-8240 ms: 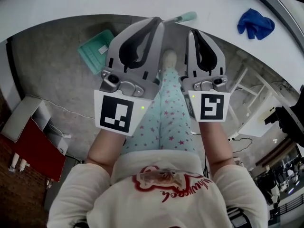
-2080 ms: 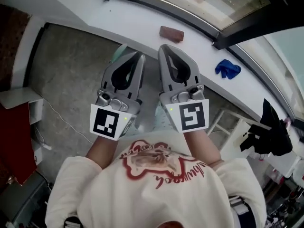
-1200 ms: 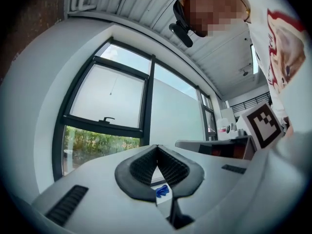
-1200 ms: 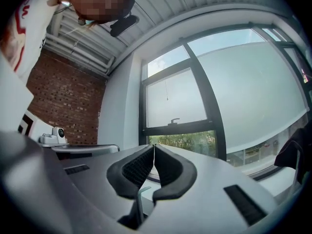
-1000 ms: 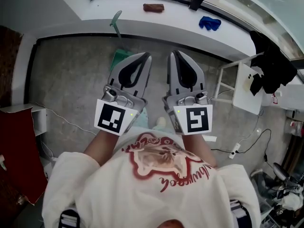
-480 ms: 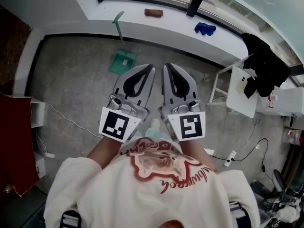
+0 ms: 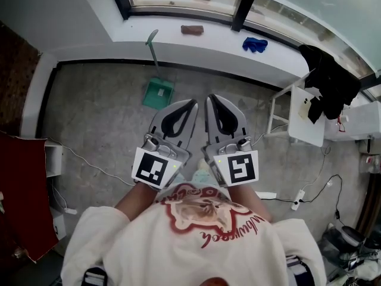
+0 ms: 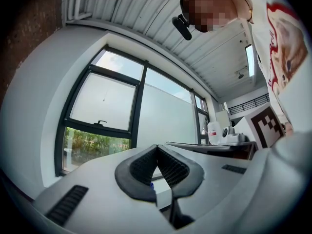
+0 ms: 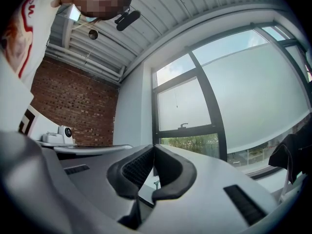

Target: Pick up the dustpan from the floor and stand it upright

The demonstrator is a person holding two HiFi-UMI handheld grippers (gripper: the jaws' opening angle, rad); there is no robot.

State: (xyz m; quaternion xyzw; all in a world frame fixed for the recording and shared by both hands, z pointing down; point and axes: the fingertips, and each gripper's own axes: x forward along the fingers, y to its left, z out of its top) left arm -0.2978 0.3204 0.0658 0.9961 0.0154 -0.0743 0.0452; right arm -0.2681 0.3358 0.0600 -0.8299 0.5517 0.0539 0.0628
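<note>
The green dustpan (image 7: 158, 93) stands on the grey floor below the window, its long handle (image 7: 153, 40) leaning up against the white ledge. Both grippers are held side by side in front of the person's chest, well short of the dustpan. My left gripper (image 7: 194, 102) is shut with nothing in it. My right gripper (image 7: 209, 98) is shut and empty too. In the left gripper view the pads of the left gripper (image 8: 157, 147) meet at the tip, with only window behind them. The right gripper view shows the right gripper (image 9: 154, 146) closed the same way.
A brick (image 7: 191, 29) and a blue cloth (image 7: 255, 43) lie on the window ledge. A white stool (image 7: 305, 117) with a black garment (image 7: 327, 70) stands at right. A red cabinet (image 7: 24, 189) is at left; a power strip (image 7: 266, 195) and cables lie on the floor.
The dustpan, which lay flat on the floor in the earliest frame, now stands against the ledge. Both grippers have drawn back from it together, and the view takes in more floor.
</note>
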